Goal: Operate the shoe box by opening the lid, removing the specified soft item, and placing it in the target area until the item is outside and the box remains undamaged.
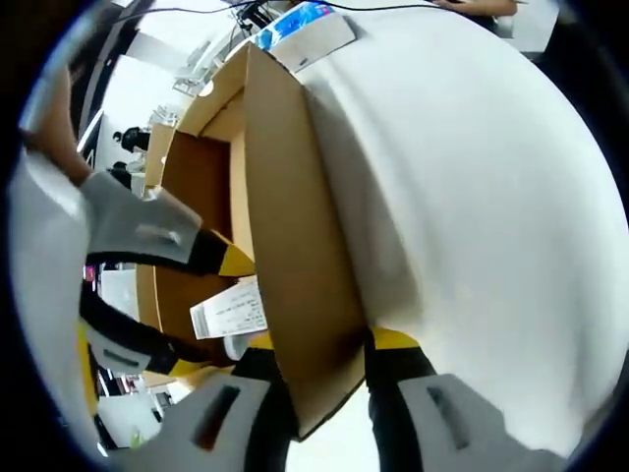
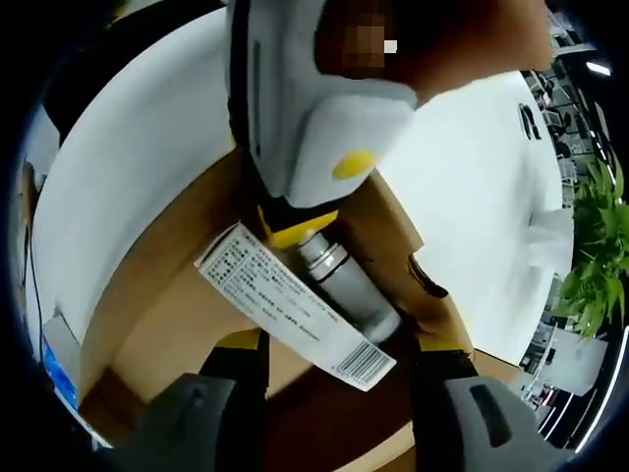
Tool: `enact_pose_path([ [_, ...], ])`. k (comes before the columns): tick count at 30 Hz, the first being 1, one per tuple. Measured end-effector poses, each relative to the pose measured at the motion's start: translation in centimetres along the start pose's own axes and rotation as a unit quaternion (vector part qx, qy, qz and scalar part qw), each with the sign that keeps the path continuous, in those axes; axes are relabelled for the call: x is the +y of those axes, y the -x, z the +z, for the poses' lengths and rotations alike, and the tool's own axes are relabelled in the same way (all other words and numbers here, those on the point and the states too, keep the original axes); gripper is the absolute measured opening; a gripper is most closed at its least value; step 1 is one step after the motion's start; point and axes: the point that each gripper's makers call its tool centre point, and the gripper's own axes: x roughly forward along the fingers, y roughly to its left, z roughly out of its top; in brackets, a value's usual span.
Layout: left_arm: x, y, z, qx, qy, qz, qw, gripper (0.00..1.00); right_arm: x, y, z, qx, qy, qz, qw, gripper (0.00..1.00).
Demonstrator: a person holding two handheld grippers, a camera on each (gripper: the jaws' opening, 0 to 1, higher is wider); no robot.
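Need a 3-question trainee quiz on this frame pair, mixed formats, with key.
1. True or false: the cardboard box is fully closed, with none of its inside showing.
2. What sits between the jaws of the left tool in the left gripper view? A) a cardboard panel of the box; B) a potted plant; C) a blue packet.
3. Fill in: in the right gripper view, the white label carries printed text and, at one end, a ____.

Key: 1 false, the brown inside is visible; 2 A; 3 barcode.
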Motion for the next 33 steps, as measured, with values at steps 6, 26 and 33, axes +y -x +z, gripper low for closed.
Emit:
enact_pose_path([
  [6, 0.0, -0.1, -0.1, 0.0, 0.001, 0.0, 1.0, 0.25, 0.9, -0.3, -0.7, 0.004, -0.015, 0.017, 0.9997, 0.48],
  [26, 0.1, 0.0, -0.3, 0.002, 0.003, 0.001, 1.0, 0.25, 5.7, 0.5, -2.9, 0.001, -0.089, 0.061, 0.9941, 0.27],
  [33, 0.1, 0.0, -0.3, 0.003, 0.003, 0.001, 1.0, 0.25, 7.7, 1.1, -3.7, -0.006, -0.186, 0.068, 0.9802, 0.24],
])
